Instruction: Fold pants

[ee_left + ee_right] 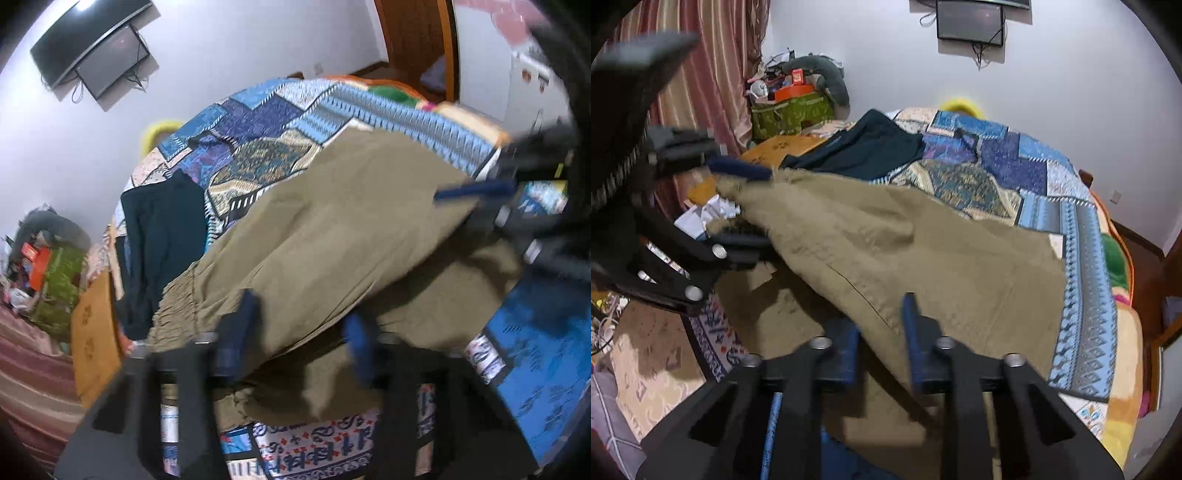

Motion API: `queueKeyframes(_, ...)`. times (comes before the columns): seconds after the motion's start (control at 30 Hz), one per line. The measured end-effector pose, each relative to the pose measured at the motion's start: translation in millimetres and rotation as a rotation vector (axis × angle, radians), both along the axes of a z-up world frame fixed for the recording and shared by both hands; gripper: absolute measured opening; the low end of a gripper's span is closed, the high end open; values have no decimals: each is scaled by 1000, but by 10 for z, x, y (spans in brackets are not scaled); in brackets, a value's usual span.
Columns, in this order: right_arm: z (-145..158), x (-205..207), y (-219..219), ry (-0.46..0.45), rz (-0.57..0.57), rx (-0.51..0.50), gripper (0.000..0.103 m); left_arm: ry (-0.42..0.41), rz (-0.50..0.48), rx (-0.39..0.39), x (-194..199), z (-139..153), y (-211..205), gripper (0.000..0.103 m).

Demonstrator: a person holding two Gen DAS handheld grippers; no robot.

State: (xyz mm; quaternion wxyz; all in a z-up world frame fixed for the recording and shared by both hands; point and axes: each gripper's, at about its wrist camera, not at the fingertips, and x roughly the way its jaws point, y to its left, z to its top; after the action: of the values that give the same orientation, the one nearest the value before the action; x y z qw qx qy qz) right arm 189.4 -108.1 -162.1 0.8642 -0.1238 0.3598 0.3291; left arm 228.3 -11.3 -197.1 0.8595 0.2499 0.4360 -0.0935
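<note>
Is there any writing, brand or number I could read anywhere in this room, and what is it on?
None can be read.
Orange box: any print on it is too small and blurred.
Bedspread: only ornamental marks, no letters I can make out.
Wall screen: dark, nothing showing.
Khaki pants: no label visible.

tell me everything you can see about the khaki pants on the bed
The khaki pants look like thin, matte woven cotton with a gathered elastic waistband. They lie partly lifted and draped over the patchwork bedspread, one layer folding over another and hanging past the near edge of the bed. The left claw has fabric between its blue pads near the waistband; the right claw pinches an edge of a leg. Behind them lies a dark garment; I cannot tell if they touch.
</note>
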Motion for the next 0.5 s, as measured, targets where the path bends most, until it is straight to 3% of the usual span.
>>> queueKeyframes(0.07, 66, -29, -23, -26, 9, -9, 8, -2, -4, -3, -25, 18, -2, 21)
queueKeyframes(0.13, 135, -90, -40, -51, 17, -21, 7, -22, -10, -15, -75, 97, -4, 19)
queueKeyframes(0.33, 283, -305, -117, -108, 30, -36, 7, -54, -26, -81, -250, 311, -22, 17)
queueKeyframes(0.5, 167, -411, -158, -69, 26, -31, 7, -14, -20, -112, -354, 199, -38, 17)
